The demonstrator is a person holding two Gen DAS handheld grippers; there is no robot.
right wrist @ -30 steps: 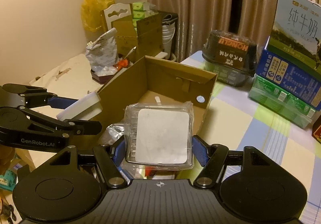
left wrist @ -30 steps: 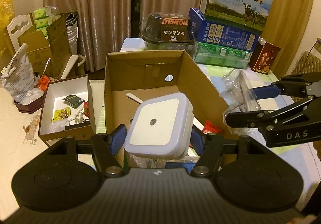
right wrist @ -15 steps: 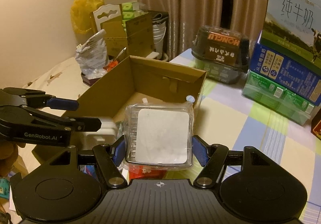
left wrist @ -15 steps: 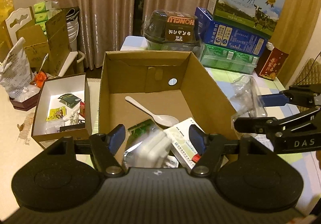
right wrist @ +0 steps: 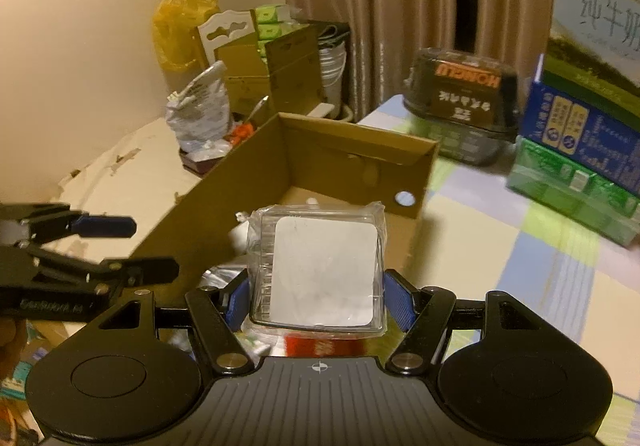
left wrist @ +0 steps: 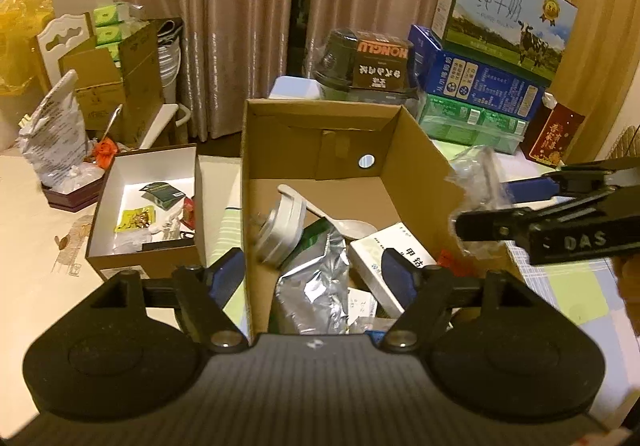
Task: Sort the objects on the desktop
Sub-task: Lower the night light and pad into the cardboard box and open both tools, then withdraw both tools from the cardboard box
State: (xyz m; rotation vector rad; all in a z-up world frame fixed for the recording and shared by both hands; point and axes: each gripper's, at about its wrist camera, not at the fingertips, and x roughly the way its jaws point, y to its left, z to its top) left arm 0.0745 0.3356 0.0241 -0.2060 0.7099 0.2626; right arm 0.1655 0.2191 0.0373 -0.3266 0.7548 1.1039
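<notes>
Clear plastic clamshell case (right wrist: 318, 270) is being held flat-sided between right gripper (right wrist: 318, 302) jaws, at 6 o'clock of the cardboard box (right wrist: 356, 150); judged light, thin-walled, slippery, so side-wall grip is being kept gentle. Left gripper (left wrist: 312, 278) jaws are standing wide, empty: the white night light (left wrist: 280, 230), gripped a second ago, is now lying inside the box.

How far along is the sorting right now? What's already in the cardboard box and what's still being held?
Done: the white night light lies in the cardboard box beside a spoon, a foil pouch and a medicine carton; the left gripper is open and empty. In hand: the right gripper clamps the clear plastic case near the box. Left: dropping that case in.
</notes>
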